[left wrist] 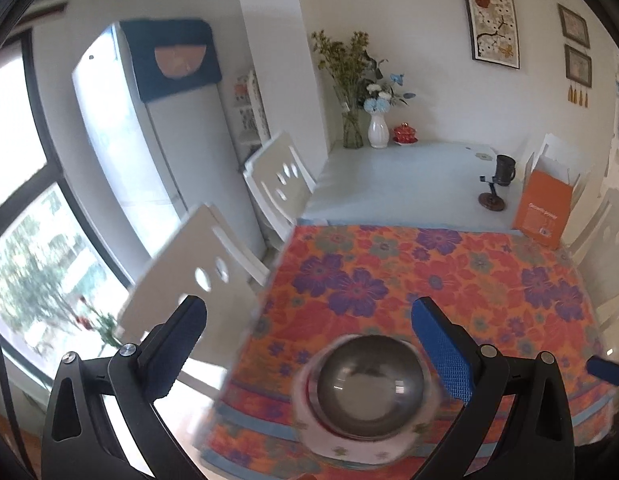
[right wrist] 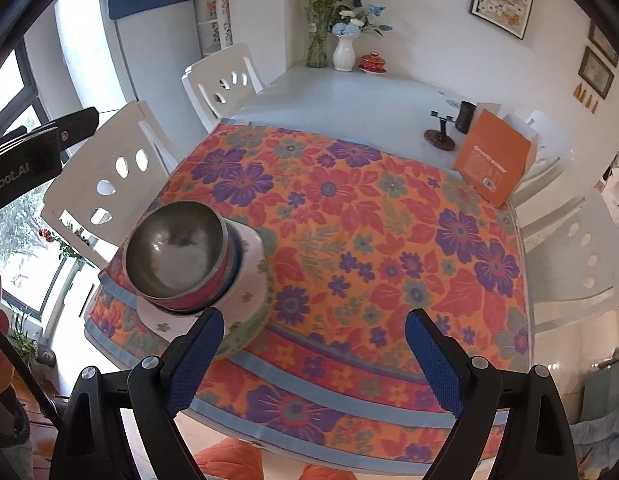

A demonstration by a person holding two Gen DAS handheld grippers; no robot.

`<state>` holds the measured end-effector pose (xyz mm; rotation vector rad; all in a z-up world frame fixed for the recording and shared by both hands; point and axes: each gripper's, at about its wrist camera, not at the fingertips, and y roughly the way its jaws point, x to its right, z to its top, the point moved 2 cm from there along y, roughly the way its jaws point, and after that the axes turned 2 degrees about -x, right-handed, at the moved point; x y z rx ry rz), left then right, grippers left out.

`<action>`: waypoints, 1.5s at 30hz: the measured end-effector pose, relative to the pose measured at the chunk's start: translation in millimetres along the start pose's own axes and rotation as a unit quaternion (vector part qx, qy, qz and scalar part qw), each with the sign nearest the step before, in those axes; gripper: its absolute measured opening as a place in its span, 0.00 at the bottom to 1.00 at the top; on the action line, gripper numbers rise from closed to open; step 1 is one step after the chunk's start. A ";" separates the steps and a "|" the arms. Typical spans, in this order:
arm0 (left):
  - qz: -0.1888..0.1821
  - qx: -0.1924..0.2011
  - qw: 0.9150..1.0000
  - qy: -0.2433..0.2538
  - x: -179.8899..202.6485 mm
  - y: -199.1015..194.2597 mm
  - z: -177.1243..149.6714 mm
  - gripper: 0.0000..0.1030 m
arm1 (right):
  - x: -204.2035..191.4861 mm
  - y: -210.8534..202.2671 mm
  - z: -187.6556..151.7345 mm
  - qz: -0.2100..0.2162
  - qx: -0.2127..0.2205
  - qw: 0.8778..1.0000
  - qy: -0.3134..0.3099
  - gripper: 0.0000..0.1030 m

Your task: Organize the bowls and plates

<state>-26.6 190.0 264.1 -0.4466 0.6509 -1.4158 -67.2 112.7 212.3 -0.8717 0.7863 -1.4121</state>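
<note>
As I look down past my two tools, this is what I see.

My left tool (left wrist: 309, 328): its blue fingers (left wrist: 443, 354) are wide apart and hold nothing. It hangs over the near left corner of the worktop.

My right tool (right wrist: 314, 338): its fingers are wide apart too, with nothing between them. It hangs over the near edge of the worktop.

Metal bowl (right wrist: 174, 251): it is shiny and grey, and it sits on top of the pile. In the left view it is a bit blurry (left wrist: 370, 380).

Pile of bowls (right wrist: 233, 276): the metal bowl sits inside a red-sided bowl, and that one sits inside a white bowl with little flowers. I cannot tell how many bowls are in between.

Plate (right wrist: 249, 334): a green-rimmed plate is under the pile, near the left corner, just beside my right tool's left finger.

Cloth (right wrist: 349, 220): orange with big purple and red flowers, spread over the near half of the worktop.

Worktop (right wrist: 349, 100): the far half is pale and bare.

Orange box (right wrist: 491, 158): it stands at the far right edge of the cloth.

Dark stand (right wrist: 439, 132) and dark cup (right wrist: 466, 117): just behind the box.

White vase (right wrist: 344, 53): far back by the wall, with blue and white flowers.

Red pot (right wrist: 374, 62): next to the vase.

White chairs (right wrist: 105, 184): along the left side.
</note>
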 end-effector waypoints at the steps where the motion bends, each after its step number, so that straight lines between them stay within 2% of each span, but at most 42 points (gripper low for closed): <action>1: -0.005 -0.006 1.000 -0.008 3.2 0.4 -1.2 1.00 | 5.0 0.1 -1.0 0.003 0.001 1.000 0.000 0.88; 5: 0.001 -0.018 1.000 -0.014 13.3 -2.1 -6.3 1.00 | 17.4 -2.2 -2.5 0.016 0.004 1.000 -0.005 0.88; 7: 0.013 -0.012 1.000 0.002 23.3 -7.3 -7.7 1.00 | 23.2 -5.2 -2.5 0.017 0.011 1.000 -0.008 0.88; 11: 0.013 0.005 1.000 0.023 47.8 -19.3 -5.0 1.00 | 38.4 -9.8 -1.4 0.017 0.022 1.000 -0.007 0.88; 17: -0.027 0.007 0.999 0.033 91.0 -21.4 4.2 1.00 | 72.6 -13.4 -2.3 0.008 0.026 1.000 0.013 0.88; 26: -0.079 0.015 0.993 0.090 174.2 -18.1 20.4 1.00 | 133.5 -15.2 -9.9 -0.023 0.029 0.998 0.059 0.88; 33: -0.110 0.017 0.989 0.098 214.6 -19.6 33.9 1.00 | 178.3 -18.2 -1.8 -0.059 0.050 0.994 0.074 0.88; 36: -0.111 0.024 0.987 0.110 227.7 -20.8 38.8 1.00 | 195.1 -26.4 11.8 -0.085 0.077 0.991 0.069 0.88; 39: -0.108 0.028 0.988 0.109 237.1 -20.8 40.3 1.00 | 208.2 -32.8 21.8 -0.093 0.094 0.989 0.074 0.88; 45: -0.100 0.030 0.990 0.100 244.4 -15.0 41.4 1.00 | 226.2 -21.0 19.5 -0.082 0.081 0.988 0.101 0.88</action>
